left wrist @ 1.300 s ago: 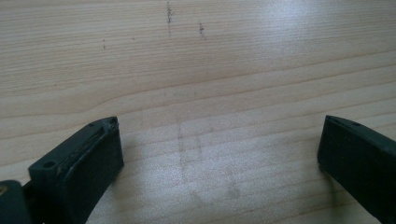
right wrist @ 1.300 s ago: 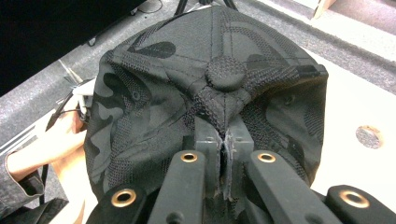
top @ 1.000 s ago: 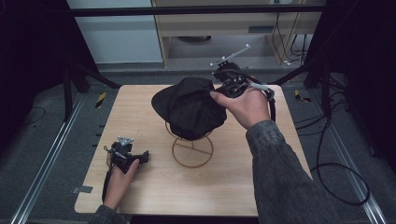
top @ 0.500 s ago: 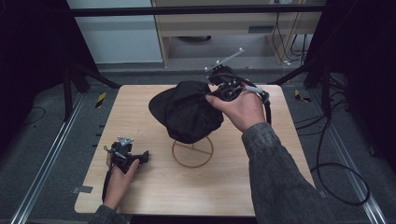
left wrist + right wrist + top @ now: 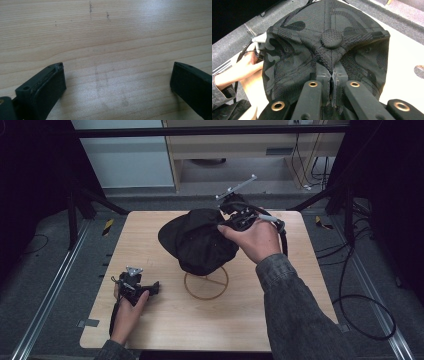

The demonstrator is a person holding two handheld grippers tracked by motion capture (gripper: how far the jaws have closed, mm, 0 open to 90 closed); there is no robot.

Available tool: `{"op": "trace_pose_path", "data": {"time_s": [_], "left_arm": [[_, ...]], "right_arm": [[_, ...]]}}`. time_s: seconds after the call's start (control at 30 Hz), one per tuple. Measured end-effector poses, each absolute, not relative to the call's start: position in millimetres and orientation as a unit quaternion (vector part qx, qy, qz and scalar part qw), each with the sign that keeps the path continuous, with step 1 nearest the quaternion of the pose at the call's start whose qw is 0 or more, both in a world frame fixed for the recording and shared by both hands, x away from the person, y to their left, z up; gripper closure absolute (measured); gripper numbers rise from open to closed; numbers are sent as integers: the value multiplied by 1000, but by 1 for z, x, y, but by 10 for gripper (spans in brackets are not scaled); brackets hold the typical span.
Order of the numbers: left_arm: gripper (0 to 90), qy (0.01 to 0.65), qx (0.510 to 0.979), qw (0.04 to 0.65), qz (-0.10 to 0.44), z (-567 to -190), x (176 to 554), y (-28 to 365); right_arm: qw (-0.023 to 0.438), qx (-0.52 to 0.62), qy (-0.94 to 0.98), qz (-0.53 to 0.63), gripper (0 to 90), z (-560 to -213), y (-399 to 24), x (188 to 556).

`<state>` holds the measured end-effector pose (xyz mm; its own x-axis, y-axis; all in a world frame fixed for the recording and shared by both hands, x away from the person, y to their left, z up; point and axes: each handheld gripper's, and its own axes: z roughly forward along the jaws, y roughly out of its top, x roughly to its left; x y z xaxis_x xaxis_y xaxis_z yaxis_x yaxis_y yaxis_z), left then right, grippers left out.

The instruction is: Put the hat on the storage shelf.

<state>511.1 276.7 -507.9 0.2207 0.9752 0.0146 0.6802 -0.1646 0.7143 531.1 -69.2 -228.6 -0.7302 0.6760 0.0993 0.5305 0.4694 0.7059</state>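
Note:
A black camouflage cap (image 5: pixel 200 240) hangs in the air over a wooden ring stand (image 5: pixel 206 282) at the table's middle. My right gripper (image 5: pixel 235 220) is shut on the cap's crown fabric. In the right gripper view the cap (image 5: pixel 329 47) spreads out past the pinched jaws, its top button just beyond the right gripper (image 5: pixel 332 75). My left gripper (image 5: pixel 137 287) rests low on the table at the front left. In the left gripper view the left gripper (image 5: pixel 117 80) stands open over bare wood with nothing between its jaws.
The wooden table (image 5: pixel 150 240) has dark floor and metal rails around it. A cable (image 5: pixel 360 305) trails off to the right. A shelf unit (image 5: pixel 235 150) stands behind the table's far edge.
The right gripper has carried the cap up and to the left, off the ring stand. The left gripper has stayed in place.

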Motion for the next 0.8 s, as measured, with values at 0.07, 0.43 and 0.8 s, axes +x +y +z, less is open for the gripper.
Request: {"op": "trace_pose_path", "data": {"time_s": [0.07,0.43,0.8], "left_arm": [[0,573,722,299,247,-508,511,277],[0,573,722,298,247,-508,511,277],[0,573,722,298,247,-508,511,277]], "right_arm": [[97,354,852,373,870,-228,-69,531],[101,356,853,369,870,-218,-73,526],[95,361,850,371,870,-223,-78,521]]}}
